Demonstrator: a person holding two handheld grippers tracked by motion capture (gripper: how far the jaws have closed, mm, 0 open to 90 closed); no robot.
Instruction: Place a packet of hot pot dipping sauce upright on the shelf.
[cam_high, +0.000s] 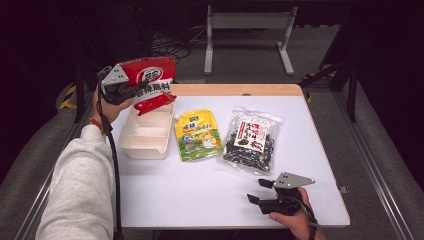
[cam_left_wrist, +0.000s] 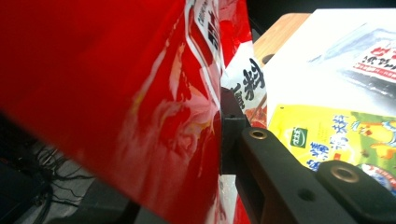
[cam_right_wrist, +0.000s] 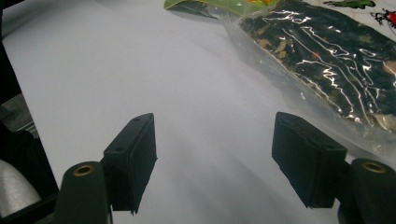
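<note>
Red packet (cam_left_wrist: 116, 93) masking left hand-held gripper (cam_high: 120, 90)

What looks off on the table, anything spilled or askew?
No spill or damage. The yellow pouch and the dark snack bag lie slightly skewed. The left gripper holds the red packet above the cream bin.

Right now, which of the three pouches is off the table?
The red pouch: the left gripper holds it up above the cream bin. The yellow pouch and the dark clear bag lie flat on the table.
</note>
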